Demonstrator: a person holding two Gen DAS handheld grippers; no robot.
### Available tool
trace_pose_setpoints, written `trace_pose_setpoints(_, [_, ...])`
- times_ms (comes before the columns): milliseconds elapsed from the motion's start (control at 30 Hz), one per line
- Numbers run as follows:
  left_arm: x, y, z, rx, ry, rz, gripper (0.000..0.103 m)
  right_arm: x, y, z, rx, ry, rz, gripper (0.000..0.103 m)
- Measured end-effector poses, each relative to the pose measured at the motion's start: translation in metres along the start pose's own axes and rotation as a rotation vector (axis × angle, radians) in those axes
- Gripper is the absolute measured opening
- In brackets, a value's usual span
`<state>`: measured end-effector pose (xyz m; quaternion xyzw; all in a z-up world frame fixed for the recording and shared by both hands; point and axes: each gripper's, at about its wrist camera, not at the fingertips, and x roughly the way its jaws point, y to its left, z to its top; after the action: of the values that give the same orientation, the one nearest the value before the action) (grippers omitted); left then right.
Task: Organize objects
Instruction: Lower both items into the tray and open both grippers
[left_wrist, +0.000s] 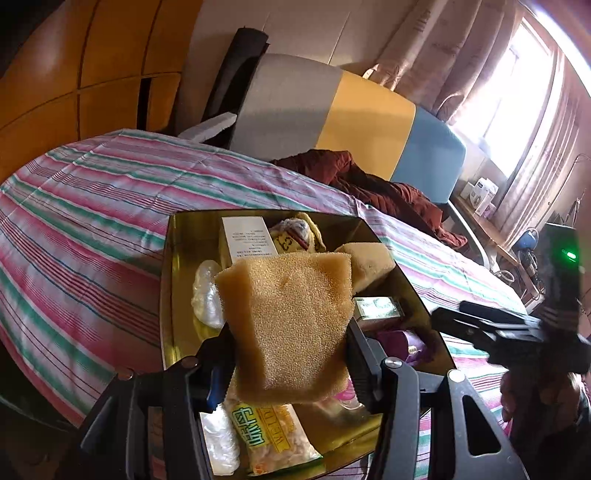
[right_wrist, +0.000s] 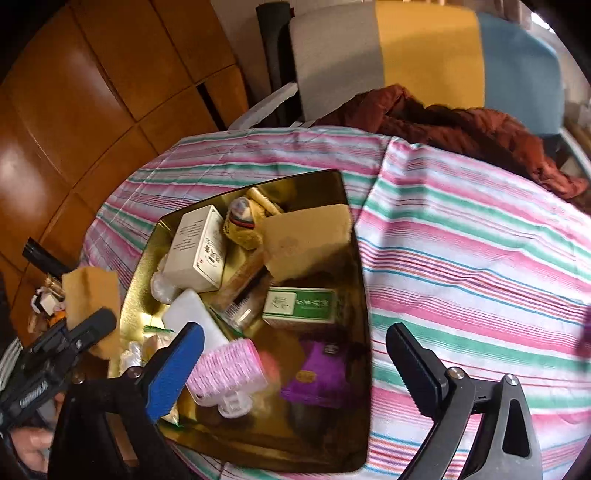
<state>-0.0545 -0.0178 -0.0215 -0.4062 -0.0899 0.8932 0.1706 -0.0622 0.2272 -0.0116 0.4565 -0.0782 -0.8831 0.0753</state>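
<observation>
A tan sponge (left_wrist: 291, 317) sits squeezed between the fingers of my left gripper (left_wrist: 291, 354), above the gold tray (left_wrist: 173, 295) on the bed. In the right wrist view the same sponge (right_wrist: 90, 291) shows at the left, just outside the tray's rim (right_wrist: 364, 295). My right gripper (right_wrist: 295, 332) stands wide open over the tray, touching nothing. Below it lies a blurred pink brush (right_wrist: 229, 365). Also in the tray are a second sponge (right_wrist: 306, 240), a white box (right_wrist: 195, 251), a green box (right_wrist: 301, 304), a purple packet (right_wrist: 317, 373) and a plush toy (right_wrist: 242, 221).
The tray rests on a pink, green and white striped sheet (right_wrist: 461, 258). A red-brown garment (right_wrist: 461, 125) lies at the bed's head, against a grey, yellow and blue headboard (left_wrist: 332, 110). Wooden cabinet doors (right_wrist: 92, 92) stand at the left. A bright window (left_wrist: 524, 81) is at the right.
</observation>
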Motion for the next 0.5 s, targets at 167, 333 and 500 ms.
trace_pose_setpoints(167, [0.006,-0.009,0.005,0.022,0.005,-0.007,0.054,-0.025,0.019,-0.011,-0.132,-0.127,-0.212,0.103])
trace_pose_setpoints(333, [0.011,-0.026,0.022,0.091,-0.003,-0.018,0.055,-0.034,0.021,-0.017,-0.16,-0.152,-0.277,0.103])
trace_pose_setpoints(500, [0.024,-0.037,0.037,0.174,-0.026,0.036,0.069,-0.041,0.008,-0.021,-0.075,-0.166,-0.216,0.103])
